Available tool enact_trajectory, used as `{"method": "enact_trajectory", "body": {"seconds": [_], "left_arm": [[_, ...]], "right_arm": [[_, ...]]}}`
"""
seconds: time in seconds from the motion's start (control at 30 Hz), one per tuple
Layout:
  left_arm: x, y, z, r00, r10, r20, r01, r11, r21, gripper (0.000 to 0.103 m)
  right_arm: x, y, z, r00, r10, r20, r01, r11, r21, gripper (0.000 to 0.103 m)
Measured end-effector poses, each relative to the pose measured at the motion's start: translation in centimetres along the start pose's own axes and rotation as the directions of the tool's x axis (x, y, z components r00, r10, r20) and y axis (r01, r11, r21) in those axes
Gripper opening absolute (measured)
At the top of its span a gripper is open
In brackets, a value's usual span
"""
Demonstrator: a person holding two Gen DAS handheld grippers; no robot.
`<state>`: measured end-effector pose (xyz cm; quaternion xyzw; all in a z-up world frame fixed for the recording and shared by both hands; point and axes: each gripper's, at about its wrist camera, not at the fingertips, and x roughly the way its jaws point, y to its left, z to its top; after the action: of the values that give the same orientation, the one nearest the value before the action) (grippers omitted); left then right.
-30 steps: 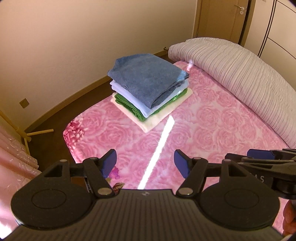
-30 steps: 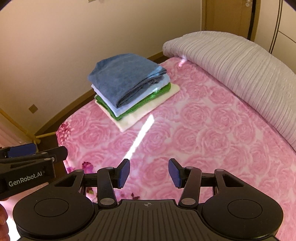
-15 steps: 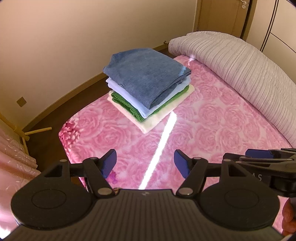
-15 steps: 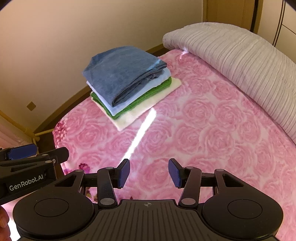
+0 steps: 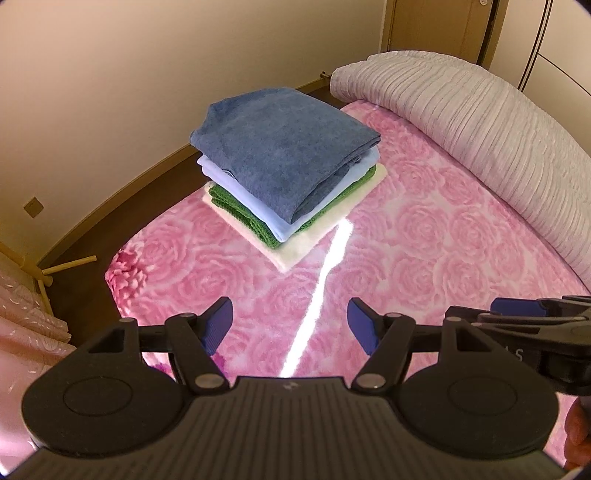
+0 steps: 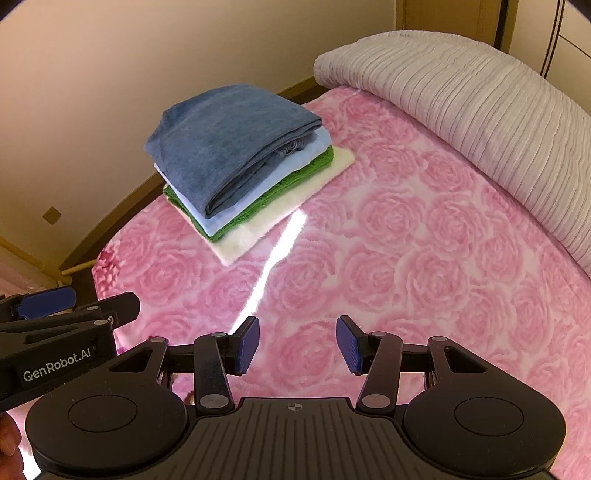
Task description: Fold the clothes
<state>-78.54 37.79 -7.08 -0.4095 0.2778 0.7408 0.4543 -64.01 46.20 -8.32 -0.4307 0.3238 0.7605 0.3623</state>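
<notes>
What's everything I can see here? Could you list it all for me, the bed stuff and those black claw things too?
Folded dark blue garment: one, blue, top of the stack near the bed's far corner.
Folded light blue garment: one, pale blue, second in the stack.
Folded green knitted garment: one, green, third in the stack.
Folded cream cloth: one, cream, bottom of the stack.
Pink rose-patterned bedspread: one, pink, covering the bed.
Ribbed grey duvet: one, pale grey, bunched along the bed's right side.
Strip of sunlight: one, white, across the bedspread.
Wooden door: one, brown, far wall.
Wall socket: one, beige, left wall.
Left gripper: one, black with blue pads, open, empty.
Right gripper: one, black with blue pads, open, empty.
</notes>
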Motion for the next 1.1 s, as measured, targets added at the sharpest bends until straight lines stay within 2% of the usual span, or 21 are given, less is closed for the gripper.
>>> {"method": "enact_trajectory", "body": {"seconds": [0.37,0.73,0.87,1.1], "left_arm": [[1.0,0.6,0.3,1.0,0.006,-0.001,-0.006,1.0,-0.006,0.065],[-0.1,0.8,0.0,0.999,0.013,0.032,-0.013,1.0,0.009,0.065],[-1.1,0.9,-0.3,0.998,0.016,0.056,-0.017,1.0,0.013,0.065],[-4.0,0.9,-2.0,0.988,0.046,0.144,-0.05,0.998,0.026,0.065]], "right_arm": [[1.0,0.6,0.7,1.0,0.006,-0.006,-0.006,1.0,0.012,0.05],[0.1,1.0,0.6,1.0,0.011,0.016,-0.011,1.0,0.021,0.05],[-0.7,1.2,0.1,0.999,0.01,0.031,-0.011,1.0,0.025,0.05],[-2.9,1.7,-1.6,0.998,0.016,0.058,-0.017,1.0,0.02,0.05]]}}
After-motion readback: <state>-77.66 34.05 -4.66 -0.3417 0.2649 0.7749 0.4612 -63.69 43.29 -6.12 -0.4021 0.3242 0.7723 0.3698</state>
